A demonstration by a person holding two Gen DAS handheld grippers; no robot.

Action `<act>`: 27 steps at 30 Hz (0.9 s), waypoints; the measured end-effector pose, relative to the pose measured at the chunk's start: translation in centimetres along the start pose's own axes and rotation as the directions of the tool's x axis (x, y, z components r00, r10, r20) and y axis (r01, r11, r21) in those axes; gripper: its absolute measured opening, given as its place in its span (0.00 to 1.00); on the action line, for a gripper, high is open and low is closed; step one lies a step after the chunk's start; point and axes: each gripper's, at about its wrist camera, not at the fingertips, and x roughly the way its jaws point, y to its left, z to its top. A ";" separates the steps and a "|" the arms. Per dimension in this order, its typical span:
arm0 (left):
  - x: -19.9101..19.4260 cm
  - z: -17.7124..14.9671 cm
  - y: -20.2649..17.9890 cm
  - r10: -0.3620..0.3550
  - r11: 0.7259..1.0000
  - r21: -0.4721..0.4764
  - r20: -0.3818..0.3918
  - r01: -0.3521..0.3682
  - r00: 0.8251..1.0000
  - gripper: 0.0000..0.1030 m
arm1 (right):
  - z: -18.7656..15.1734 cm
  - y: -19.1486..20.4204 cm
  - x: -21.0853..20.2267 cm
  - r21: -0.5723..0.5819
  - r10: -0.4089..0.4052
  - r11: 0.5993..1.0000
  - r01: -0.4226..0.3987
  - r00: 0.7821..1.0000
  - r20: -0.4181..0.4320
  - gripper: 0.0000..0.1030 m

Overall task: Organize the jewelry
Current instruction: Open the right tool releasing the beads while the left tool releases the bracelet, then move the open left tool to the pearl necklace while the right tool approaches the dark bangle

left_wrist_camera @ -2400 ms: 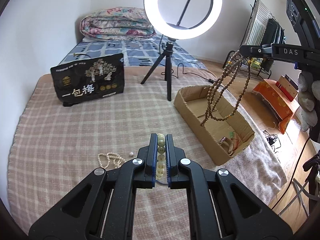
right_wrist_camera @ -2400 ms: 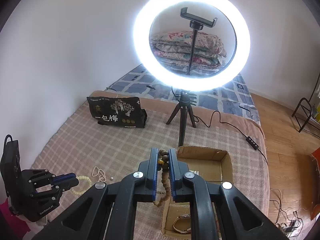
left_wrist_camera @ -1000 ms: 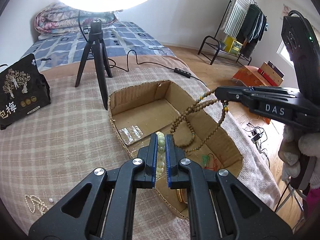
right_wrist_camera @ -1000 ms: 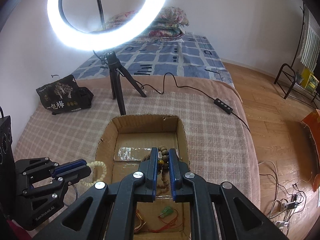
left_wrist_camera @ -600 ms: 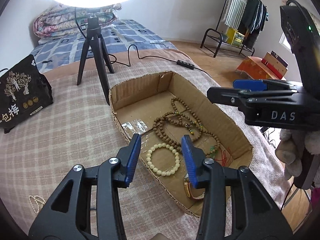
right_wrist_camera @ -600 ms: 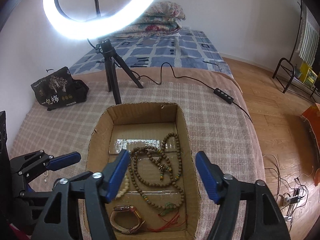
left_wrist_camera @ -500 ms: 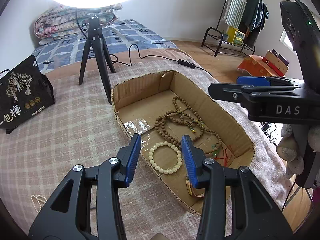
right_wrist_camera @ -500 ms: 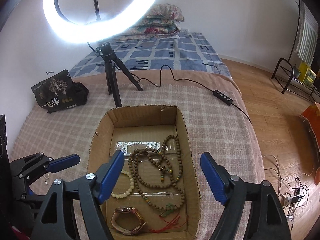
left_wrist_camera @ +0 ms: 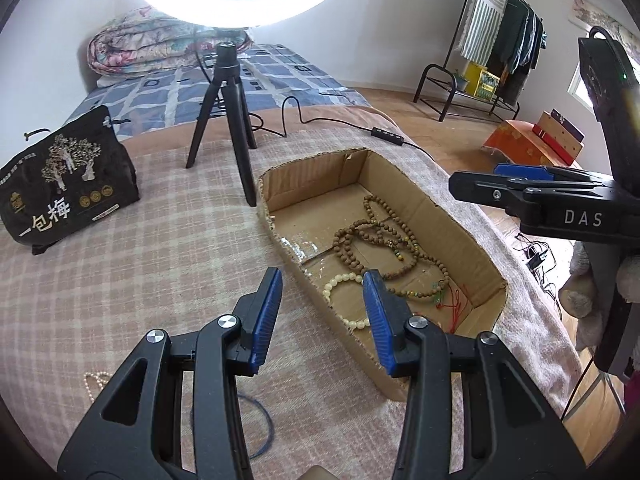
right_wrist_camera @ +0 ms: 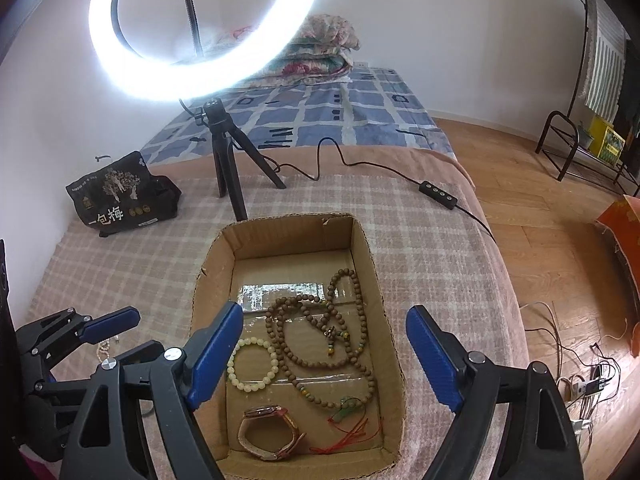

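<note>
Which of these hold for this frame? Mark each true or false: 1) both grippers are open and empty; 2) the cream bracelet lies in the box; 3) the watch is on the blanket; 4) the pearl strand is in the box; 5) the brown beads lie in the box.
1) True: left gripper and right gripper hold nothing.
2) True: cream bracelet lies in the box.
3) False: the watch is in the box.
4) False: the pearl strand lies on the blanket.
5) True: brown beads.

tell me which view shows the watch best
The right wrist view: the watch lies in full sight at the near end of the box, below the pale bracelet. In the left wrist view the left gripper and the box wall hide it.
</note>
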 end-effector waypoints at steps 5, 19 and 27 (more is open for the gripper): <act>-1.6 -1.2 1.5 0.030 0.999 0.017 0.019 -0.030 0.999 0.41 | -0.8 1.0 -1.1 -0.032 -0.016 0.999 0.018 0.999 0.045 0.83; -6.5 -3.6 9.0 0.120 0.992 -0.044 0.045 -0.118 0.992 0.41 | -3.3 3.9 -2.6 -0.036 0.046 0.998 -0.043 0.994 0.099 0.83; -7.4 -6.1 13.7 0.166 0.981 -0.097 0.006 -0.165 0.986 0.41 | -5.5 8.0 -3.3 -0.132 0.085 0.988 -0.077 0.995 0.055 0.97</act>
